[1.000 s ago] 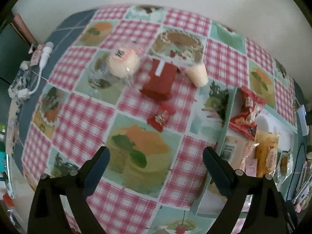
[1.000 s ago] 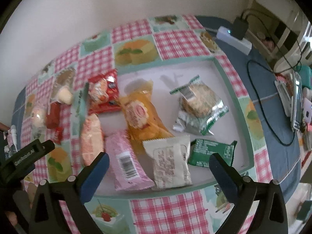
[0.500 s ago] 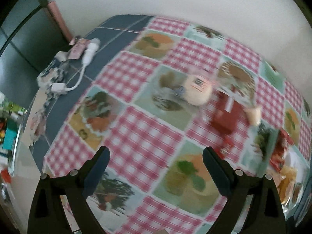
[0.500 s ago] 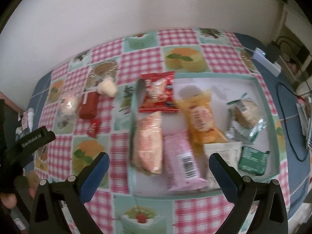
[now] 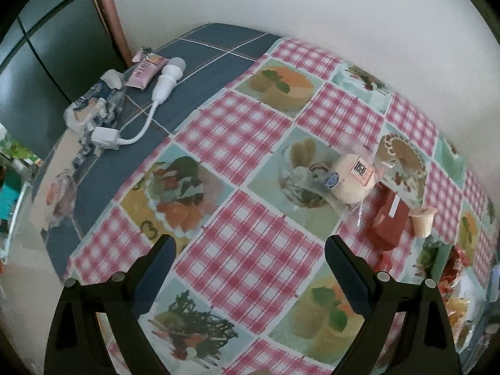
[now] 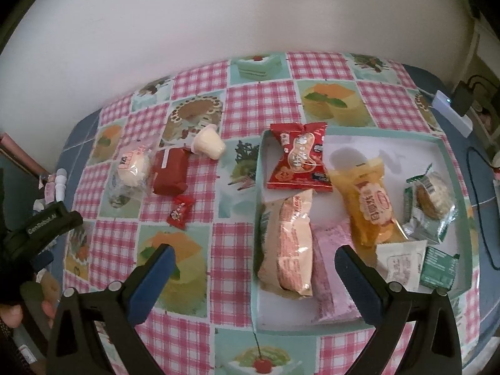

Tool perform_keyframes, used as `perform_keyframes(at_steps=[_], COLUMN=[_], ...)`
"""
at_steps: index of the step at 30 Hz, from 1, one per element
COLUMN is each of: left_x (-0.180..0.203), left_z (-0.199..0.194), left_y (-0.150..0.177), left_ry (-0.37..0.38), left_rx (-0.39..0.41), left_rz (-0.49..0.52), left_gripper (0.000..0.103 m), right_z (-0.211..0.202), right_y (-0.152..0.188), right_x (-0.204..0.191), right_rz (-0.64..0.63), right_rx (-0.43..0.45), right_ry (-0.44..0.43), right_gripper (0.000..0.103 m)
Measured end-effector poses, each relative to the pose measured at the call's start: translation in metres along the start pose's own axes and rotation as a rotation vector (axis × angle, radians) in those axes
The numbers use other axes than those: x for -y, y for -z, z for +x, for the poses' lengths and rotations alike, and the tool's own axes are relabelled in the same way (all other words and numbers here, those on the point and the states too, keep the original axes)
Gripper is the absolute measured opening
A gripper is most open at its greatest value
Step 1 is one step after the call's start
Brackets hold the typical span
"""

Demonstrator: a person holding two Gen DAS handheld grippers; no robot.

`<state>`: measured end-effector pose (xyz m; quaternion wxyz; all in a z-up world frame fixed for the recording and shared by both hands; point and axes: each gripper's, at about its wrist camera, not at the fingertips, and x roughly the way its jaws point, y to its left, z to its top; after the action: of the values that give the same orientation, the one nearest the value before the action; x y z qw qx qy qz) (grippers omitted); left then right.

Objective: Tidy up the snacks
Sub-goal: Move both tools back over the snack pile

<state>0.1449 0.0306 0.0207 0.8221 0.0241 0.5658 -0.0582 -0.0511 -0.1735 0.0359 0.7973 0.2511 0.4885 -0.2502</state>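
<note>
I hold both grippers empty above the checked surface (image 6: 243, 243), fingers wide: left gripper (image 5: 250, 250), right gripper (image 6: 254, 257). Four loose snacks lie left of the tray (image 6: 443, 156); the red candy (image 6: 179, 212) sits just beyond my right gripper's left finger, the nearer hand.

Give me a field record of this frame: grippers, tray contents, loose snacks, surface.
left gripper: open, empty
right gripper: open, empty
tray: teal rim, holds seven wrapped snacks, including red packet, orange packet, pink packet
loose snacks: clear-wrapped bun, dark red pack, jelly cup on its side, small red candy
surface: checked tablecloth
</note>
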Motion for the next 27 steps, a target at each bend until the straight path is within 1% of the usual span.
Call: perform_keyframes(at_steps=[3,7,9,12,20,27], left_x=[-0.001,-0.003,-0.004,-0.002,0.011,0.017], left_z=[0.003,0.003,0.003,0.005,0.014,0.022], left_y=[-0.006,-0.015,-0.022,-0.029,-0.036,-0.042], left_ry=[0.038,0.068,0.095,0.119,0.164,0.200], left_rx=[0.003,0.023,0.038,0.043,0.027,0.005], left_rz=[0.000,-0.006,-0.018,-0.021,0.000,0.006], left_gripper=[0.096,0.096,0.096,0.096,0.096,0.096], right_z=[0.005,0.009,0.010,0.012,0.020,0.034], right_y=[-0.002,-0.009,-0.013,-0.019,-0.034,-0.037], right_x=[-0.002,-0.004,-0.006,-0.009,-0.022,-0.048], right_rz=[0.004,0.013,0.011,0.003,0.008,-0.050], right_rx=[0.000,0.016,0.025,0.035,0.056,0.054], right_ry=[-0.011,-0.021,-0.025,-0.028,-0.038,-0.039], right_gripper=[0.103,0.103,0.103,0.103,0.103,0.103])
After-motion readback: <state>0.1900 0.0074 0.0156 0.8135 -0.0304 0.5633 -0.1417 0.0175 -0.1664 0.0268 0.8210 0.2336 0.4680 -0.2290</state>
